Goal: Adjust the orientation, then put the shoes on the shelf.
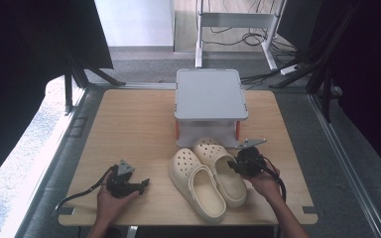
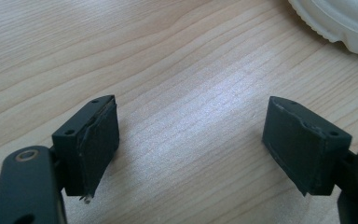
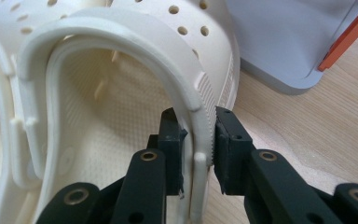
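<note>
1. The right gripper pinches the side wall of the right clog, which lies beside its mate on the wooden surface.
2. The left gripper rests spread wide over bare wood.

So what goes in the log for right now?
right gripper: shut on right clog side wall | left gripper: open, over table | left clog: untouched

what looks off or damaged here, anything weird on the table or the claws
One small thing: the pad on the left claw looks frayed, with a bit peeling at the lower edge of one finger. Otherwise the two cream clogs sit side by side, the right claw shut on the wall of one, and the grey box stands square.
</note>
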### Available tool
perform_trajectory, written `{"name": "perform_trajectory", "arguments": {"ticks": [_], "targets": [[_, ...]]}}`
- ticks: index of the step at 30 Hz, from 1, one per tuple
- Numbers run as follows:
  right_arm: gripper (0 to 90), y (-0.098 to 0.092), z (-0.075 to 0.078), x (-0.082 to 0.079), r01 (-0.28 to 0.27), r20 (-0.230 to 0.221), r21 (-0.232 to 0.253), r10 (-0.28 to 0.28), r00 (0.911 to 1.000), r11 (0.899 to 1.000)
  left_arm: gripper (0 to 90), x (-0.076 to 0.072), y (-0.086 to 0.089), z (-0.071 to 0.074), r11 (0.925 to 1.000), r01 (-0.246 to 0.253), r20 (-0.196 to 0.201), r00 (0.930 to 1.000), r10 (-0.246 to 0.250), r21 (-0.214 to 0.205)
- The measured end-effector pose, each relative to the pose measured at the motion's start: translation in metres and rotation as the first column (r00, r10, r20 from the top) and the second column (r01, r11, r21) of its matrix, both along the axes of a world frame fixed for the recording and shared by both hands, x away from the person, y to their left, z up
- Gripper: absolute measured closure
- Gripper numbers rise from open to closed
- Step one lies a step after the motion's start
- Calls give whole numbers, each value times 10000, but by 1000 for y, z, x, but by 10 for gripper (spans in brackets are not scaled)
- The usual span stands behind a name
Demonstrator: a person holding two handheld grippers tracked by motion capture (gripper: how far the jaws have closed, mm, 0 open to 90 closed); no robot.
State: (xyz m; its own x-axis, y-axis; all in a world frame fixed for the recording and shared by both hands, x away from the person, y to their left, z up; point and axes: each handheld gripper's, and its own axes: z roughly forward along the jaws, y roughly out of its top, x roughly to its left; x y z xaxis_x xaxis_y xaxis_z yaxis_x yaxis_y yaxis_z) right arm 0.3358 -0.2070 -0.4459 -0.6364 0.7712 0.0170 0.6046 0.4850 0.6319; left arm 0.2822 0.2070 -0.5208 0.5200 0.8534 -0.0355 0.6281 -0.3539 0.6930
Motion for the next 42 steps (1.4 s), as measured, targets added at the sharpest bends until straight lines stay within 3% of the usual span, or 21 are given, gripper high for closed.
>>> {"name": "perform_trajectory", "arguments": {"ticks": [7, 23, 31, 36, 42], "targets": [[757, -5, 0, 1, -209, -219, 19, 209, 9995, 9998, 190, 0, 0, 0, 10000, 10, 1, 10000, -10, 17], [745, -5, 2, -2, -393, -208, -76, 392, 9990, 9992, 190, 0, 0, 0, 10000, 17, -1, 10000, -17, 17], [575, -8, 6, -4, -300, -351, 235, 308, 9989, 9993, 190, 0, 0, 0, 10000, 16, 0, 10000, -16, 17], [526, -16, 20, -16, 64, -141, 490, -57, 9999, 9988, 190, 0, 0, 0, 10000, 21, -3, 10000, -21, 8], [487, -13, 35, -39, -121, -123, 988, 133, 9998, 9950, 190, 0, 0, 0, 10000, 15, 5, 10000, -15, 14]]}}
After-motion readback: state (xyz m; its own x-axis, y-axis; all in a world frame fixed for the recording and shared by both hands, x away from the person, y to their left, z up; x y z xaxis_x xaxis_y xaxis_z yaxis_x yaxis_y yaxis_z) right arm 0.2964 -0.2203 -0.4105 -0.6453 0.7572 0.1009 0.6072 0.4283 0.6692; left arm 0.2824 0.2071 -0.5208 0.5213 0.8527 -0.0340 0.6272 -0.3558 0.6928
